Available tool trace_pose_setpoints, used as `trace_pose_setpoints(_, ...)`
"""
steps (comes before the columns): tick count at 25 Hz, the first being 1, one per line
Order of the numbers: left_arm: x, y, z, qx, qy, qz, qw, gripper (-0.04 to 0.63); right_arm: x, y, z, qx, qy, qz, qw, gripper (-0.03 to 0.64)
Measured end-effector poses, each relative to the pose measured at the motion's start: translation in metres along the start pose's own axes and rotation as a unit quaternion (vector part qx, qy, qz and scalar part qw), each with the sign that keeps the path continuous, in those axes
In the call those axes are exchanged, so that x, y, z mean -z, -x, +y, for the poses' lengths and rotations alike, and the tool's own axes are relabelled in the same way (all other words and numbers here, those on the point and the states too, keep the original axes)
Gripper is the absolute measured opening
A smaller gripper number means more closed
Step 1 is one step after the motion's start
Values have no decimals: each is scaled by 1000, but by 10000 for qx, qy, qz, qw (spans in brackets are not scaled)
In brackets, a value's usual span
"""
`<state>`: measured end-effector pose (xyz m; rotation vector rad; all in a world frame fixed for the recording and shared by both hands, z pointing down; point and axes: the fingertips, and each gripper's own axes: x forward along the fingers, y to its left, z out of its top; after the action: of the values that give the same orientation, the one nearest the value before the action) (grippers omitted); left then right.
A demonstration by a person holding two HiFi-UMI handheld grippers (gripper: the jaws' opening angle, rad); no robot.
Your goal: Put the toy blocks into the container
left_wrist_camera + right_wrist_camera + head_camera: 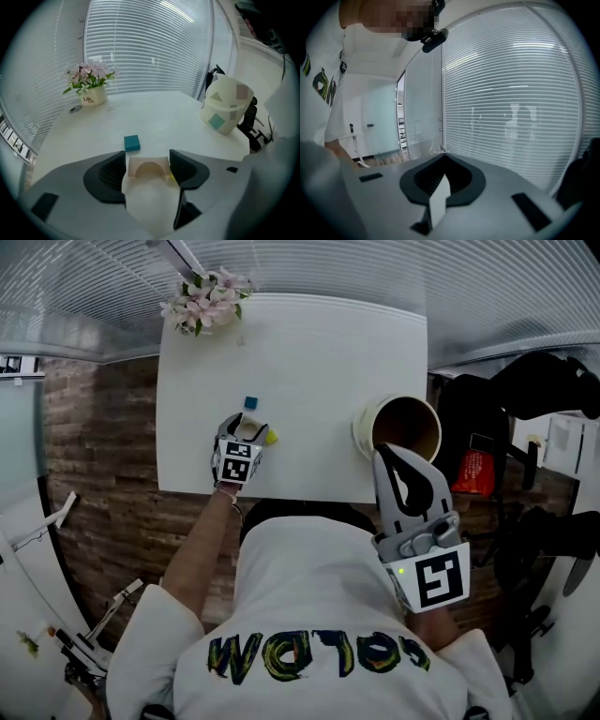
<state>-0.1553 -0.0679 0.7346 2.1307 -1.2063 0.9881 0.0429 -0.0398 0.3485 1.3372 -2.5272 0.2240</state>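
**Left gripper open around an arch block on the table; right gripper shut and empty.**

The left gripper (249, 430) is low over the near part of the white table (309, 352). Its jaws are spread, and a beige arch-shaped toy block (149, 169) stands on the tabletop between them, with no clamping evident. A yellow block (271, 437) lies just beside the right jaw, and a blue square block (132, 143) lies on the table just beyond the jaw tips. The cream container (226, 110), printed with coloured shapes, stands upright at the table's right edge, well apart from the blocks. The right gripper (389, 460) is held near the person's chest, just short of the container, jaws closed together on nothing. A flower pot (89, 96) stands at the far left corner.
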Motion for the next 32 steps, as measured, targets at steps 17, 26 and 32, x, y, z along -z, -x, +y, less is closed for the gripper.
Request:
trace_pose_setpoints(17, 11, -3, -3, -30, 211, 76, 9997, 295, 2, 2, 2, 23, -62, -4, 10000, 8)
trace_pose_setpoints(26, 17, -12, 0, -78, 177, 17, 9998, 295, 4, 5, 4, 46, -39, 11, 10000, 8)
trace_pose_setpoints(32, 12, -3, -1, -64, 246, 47, 9997, 295, 2, 7, 4, 56, -3, -9, 10000, 8)
